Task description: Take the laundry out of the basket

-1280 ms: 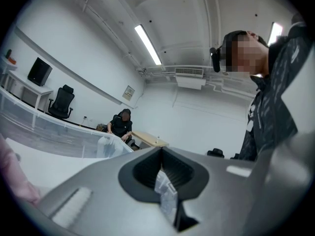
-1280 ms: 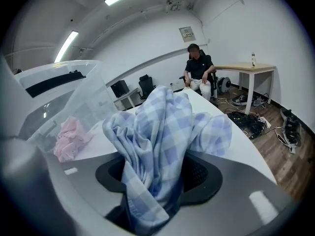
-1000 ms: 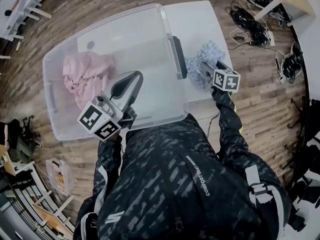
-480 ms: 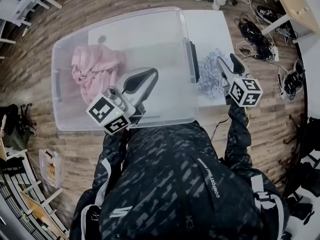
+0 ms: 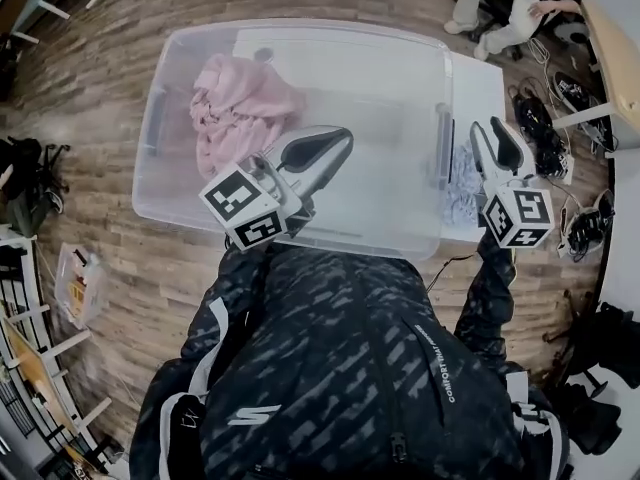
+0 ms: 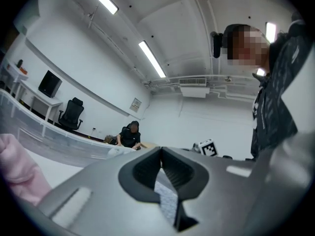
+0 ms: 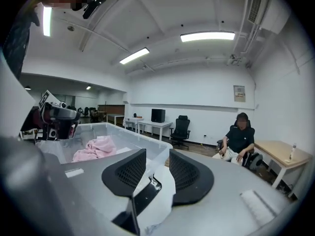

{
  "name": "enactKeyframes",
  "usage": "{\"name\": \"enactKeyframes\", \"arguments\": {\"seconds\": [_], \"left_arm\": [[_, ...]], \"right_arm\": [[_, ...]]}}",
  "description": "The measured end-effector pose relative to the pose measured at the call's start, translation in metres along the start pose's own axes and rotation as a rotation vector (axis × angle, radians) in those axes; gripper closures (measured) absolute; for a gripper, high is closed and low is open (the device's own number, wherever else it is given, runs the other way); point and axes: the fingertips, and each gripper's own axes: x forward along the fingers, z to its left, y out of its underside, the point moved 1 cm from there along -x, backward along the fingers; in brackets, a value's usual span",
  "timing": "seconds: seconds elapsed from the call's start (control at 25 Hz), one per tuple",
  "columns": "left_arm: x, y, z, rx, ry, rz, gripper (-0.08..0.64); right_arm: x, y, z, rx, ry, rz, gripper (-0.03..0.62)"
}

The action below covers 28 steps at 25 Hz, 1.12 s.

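The basket (image 5: 160, 118) is a clear plastic bin on a white table (image 5: 482, 78). A crumpled pink garment (image 5: 245, 108) lies in its far left part, and also shows in the left gripper view (image 6: 17, 173) and the right gripper view (image 7: 96, 148). My left gripper (image 5: 340, 140) hangs shut and empty above the basket's middle, to the right of the pink garment. My right gripper (image 5: 492, 133) is outside the basket over the table, raised above a blue-and-white cloth (image 5: 462, 180). Its jaws are closing with nothing between them (image 7: 157, 166).
A seated person (image 5: 500, 3) is at the far right beyond the table. Cables and gear (image 5: 545, 118) lie on the wooden floor to the right. Bags and chair legs (image 5: 30, 178) stand at the left. The basket's black handle (image 5: 441, 148) faces the cloth.
My right gripper has lifted away from the blue-and-white cloth, which stays on the table, and its jaws have narrowed. The left gripper stays shut over the basket.
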Motion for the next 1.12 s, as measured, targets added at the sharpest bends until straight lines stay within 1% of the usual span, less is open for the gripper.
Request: {"name": "enactKeyframes", "arguments": {"seconds": [0.12,0.28,0.52,0.68,0.8,0.96,1.12], "left_arm": [[-0.024,-0.01,0.018,0.004,-0.032,-0.004,0.551],[-0.049,-0.019,0.041,0.01,-0.061,0.016,0.551],[-0.093,-0.027,0.08,0.019,-0.071,0.055,0.551],[-0.118,-0.03,0.1,0.036,-0.073,0.094,0.551],[-0.129,-0.03,0.111,0.054,-0.058,0.114,0.551],[-0.144,-0.031,0.128,0.051,-0.045,0.132,0.551],[-0.157,-0.023,0.151,0.03,-0.065,0.155,0.551]], "right_arm": [[0.013,-0.024,0.027,-0.041,-0.027,-0.014,0.449],[0.031,-0.05,0.059,-0.062,-0.07,-0.028,0.45],[0.065,-0.078,0.132,-0.093,-0.164,-0.027,0.449],[0.089,-0.088,0.185,-0.114,-0.245,-0.011,0.443],[0.104,-0.094,0.214,-0.113,-0.287,-0.008,0.443],[0.122,-0.101,0.25,-0.097,-0.34,0.0,0.443],[0.142,-0.097,0.285,-0.105,-0.398,0.032,0.443]]}}
